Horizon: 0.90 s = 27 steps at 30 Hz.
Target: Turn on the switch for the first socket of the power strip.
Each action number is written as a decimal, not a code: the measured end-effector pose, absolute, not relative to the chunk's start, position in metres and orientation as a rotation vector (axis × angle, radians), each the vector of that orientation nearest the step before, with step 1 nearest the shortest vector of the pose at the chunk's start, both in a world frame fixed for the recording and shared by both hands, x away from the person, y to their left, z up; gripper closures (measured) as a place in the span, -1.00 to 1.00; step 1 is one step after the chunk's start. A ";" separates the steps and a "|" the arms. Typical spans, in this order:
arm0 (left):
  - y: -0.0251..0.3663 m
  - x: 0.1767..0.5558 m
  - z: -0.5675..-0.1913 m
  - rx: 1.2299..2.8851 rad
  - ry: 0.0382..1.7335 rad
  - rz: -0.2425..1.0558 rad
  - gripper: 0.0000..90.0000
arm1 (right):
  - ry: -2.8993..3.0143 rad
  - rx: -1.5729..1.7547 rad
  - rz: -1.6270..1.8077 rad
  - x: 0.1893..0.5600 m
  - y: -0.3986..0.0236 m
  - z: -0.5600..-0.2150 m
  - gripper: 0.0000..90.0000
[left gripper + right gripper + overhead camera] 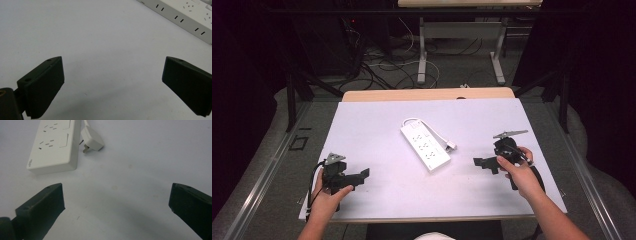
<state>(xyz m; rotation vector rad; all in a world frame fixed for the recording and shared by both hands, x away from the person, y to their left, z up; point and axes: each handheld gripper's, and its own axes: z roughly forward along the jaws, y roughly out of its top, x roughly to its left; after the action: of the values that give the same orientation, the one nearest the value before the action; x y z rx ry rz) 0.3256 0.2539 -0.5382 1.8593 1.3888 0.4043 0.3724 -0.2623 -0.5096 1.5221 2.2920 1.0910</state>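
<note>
A white power strip [425, 145] lies at an angle in the middle of the white table [377, 125], its white plug [451, 146] resting beside it on its cable. My left gripper [361, 176] is held low at the front left, open, jaws pointing toward the strip. My right gripper [482, 163] sits at the right, open, jaws pointing left at the strip's near end. The left gripper view catches the strip's side [190, 17] at top right, beyond the gripper [112, 82]. In the right gripper view the strip's end [53, 145] and the plug [92, 141] lie ahead of the gripper [116, 205].
Beyond the table's far edge are a wooden strip [427, 94], a white desk frame [459, 45] and loose cables [382, 70] on the floor. Dark frame posts [291, 100] stand at both sides. Bare tabletop lies between each gripper and the strip.
</note>
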 end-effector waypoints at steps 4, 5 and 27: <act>0.254 0.326 -0.538 1.856 1.385 0.406 -0.94 | 2.244 1.563 1.106 0.367 -0.277 -0.514 -1.00; 0.254 0.326 -0.538 1.857 1.385 0.407 -0.94 | 2.244 1.563 1.106 0.367 -0.277 -0.514 -1.00; 0.253 0.326 -0.540 1.856 1.374 0.413 -0.99 | 2.105 1.608 1.085 0.351 -0.312 -0.540 -1.00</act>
<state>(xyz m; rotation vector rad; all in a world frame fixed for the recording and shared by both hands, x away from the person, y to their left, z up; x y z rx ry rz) 0.3256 0.2532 -0.5395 1.8563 1.3740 0.4130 0.3506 -0.3124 -0.5405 1.6079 2.1047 1.0847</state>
